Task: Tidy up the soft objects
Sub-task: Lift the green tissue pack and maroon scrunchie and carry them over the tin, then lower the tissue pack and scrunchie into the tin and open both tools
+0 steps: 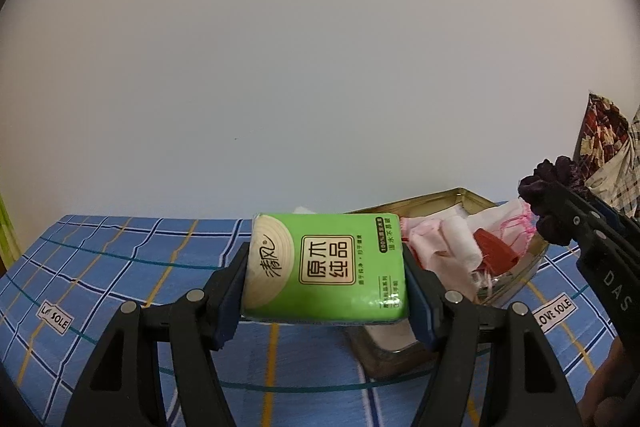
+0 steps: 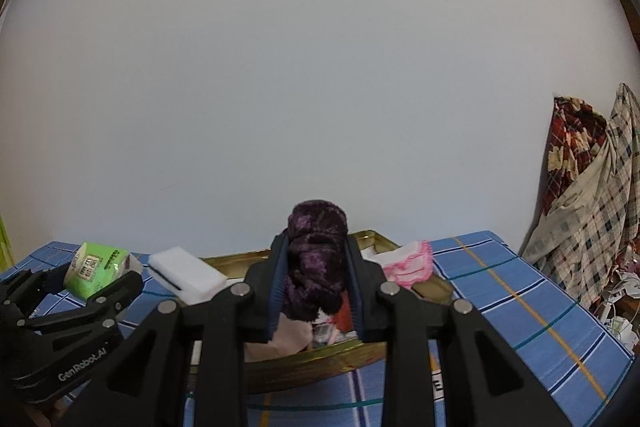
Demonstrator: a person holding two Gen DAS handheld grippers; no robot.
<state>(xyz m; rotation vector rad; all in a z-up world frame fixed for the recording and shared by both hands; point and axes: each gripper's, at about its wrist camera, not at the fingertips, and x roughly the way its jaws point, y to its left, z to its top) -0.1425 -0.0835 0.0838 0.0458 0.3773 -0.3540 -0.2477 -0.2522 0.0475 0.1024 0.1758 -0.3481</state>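
Left jaws clamp a glossy green tissue pack [image 1: 326,267]; right jaws squeeze a fuzzy purple scrunchie [image 2: 316,265].

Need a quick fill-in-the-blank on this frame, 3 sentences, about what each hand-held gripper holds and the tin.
1. The left hand-held gripper is shut on a ____ tissue pack.
2. The right hand-held gripper grips a dark ____ fuzzy bundle.
3. The pink-edged cloth lies in the ____ tin.

Missing words: green; purple; gold
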